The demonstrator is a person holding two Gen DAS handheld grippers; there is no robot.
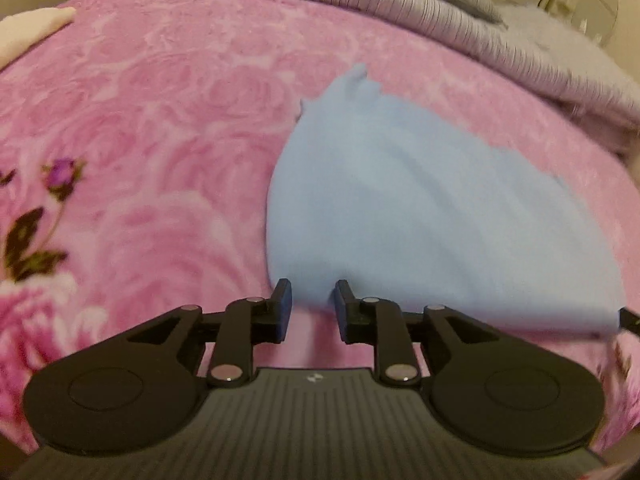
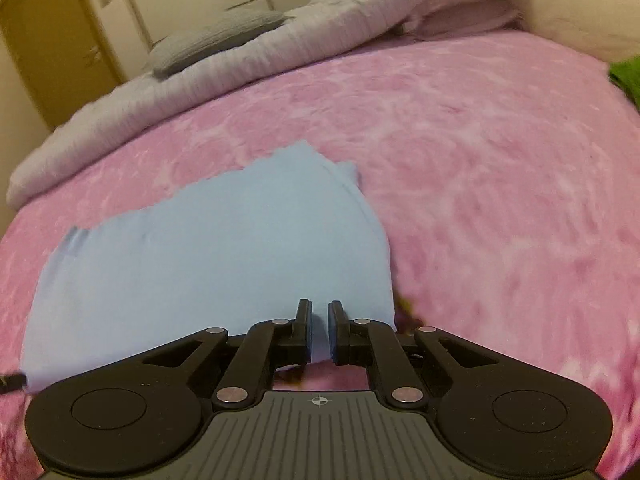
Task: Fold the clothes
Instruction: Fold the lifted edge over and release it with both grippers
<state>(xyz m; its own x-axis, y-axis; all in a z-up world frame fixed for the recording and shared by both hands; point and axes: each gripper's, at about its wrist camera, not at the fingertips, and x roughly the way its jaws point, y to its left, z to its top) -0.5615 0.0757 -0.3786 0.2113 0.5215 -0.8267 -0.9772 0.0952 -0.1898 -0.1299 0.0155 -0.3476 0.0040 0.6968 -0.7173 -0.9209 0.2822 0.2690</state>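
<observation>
Two claws at the near hem of a light-blue garment on a pink floral bed

The blue garment (image 1: 432, 208) lies spread on the pink blanket (image 1: 168, 128), its far end pointing toward the grey striped duvet (image 2: 248, 64) bunched along the bed's far side. The left claw (image 1: 310, 306) sits at the garment's near left corner, fingers a narrow gap apart with blue cloth running between them; it looks pinched on the hem, though blur leaves the contact unsure. The right claw (image 2: 319, 330) is at the near right corner, nearly closed, with cloth between the pads, so it reads as grasping the hem. Whichever stage of the fold this is, I judge it goes best with both corners kept level and the hem taut between them, so the edges land aligned without dragging the blanket.
</observation>
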